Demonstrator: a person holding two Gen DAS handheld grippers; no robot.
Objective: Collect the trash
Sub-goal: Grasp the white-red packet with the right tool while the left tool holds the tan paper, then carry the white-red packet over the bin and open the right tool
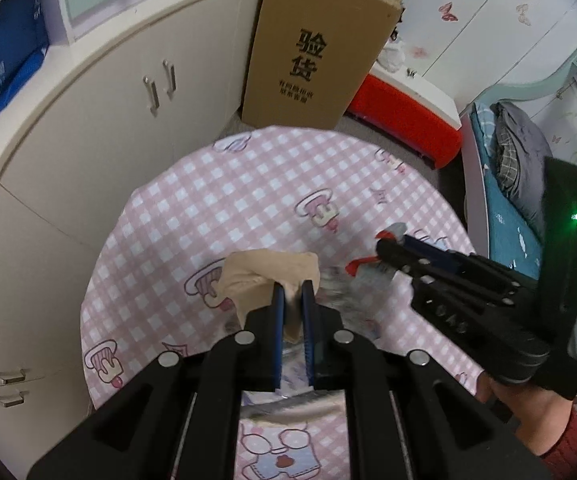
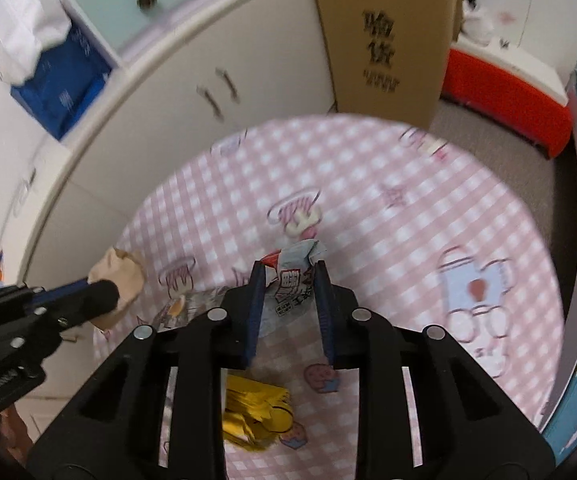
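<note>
Cream cabinets with metal handles [image 1: 160, 84] curve along the far side of the room, with a tall brown cardboard box printed with black characters [image 1: 308, 48] standing on the floor against them. Right of the box sits a red and white low bench [image 1: 412, 116], and further right a bed with a teal sheet and grey pillow [image 1: 516, 184].

Round tabletop covered in a pink-and-white checked cloth with cartoon prints [image 1: 248, 200] fills the foreground of both views.

Left gripper [image 1: 293, 286]: blue-padded fingers [image 1: 278, 320] closed on a crumpled tan paper wad [image 1: 264, 276], held above the tabletop near its left side. In the right wrist view the same wad [image 2: 118, 276] shows beyond the black fingertip.

Right gripper [image 2: 290, 270]: fingers [image 2: 257, 308] gripping a white printed wrapper with a red edge [image 2: 294, 276], over the middle of the tabletop. From the left wrist view the wrapper [image 1: 372, 270] is blurred; detail unreadable.

Crumpled yellow wrapper [image 2: 256, 412] lies on the tabletop below the right gripper, near the front edge. A flat silvery printed wrapper [image 2: 192, 306] lies on the cloth between the two grippers.
</note>
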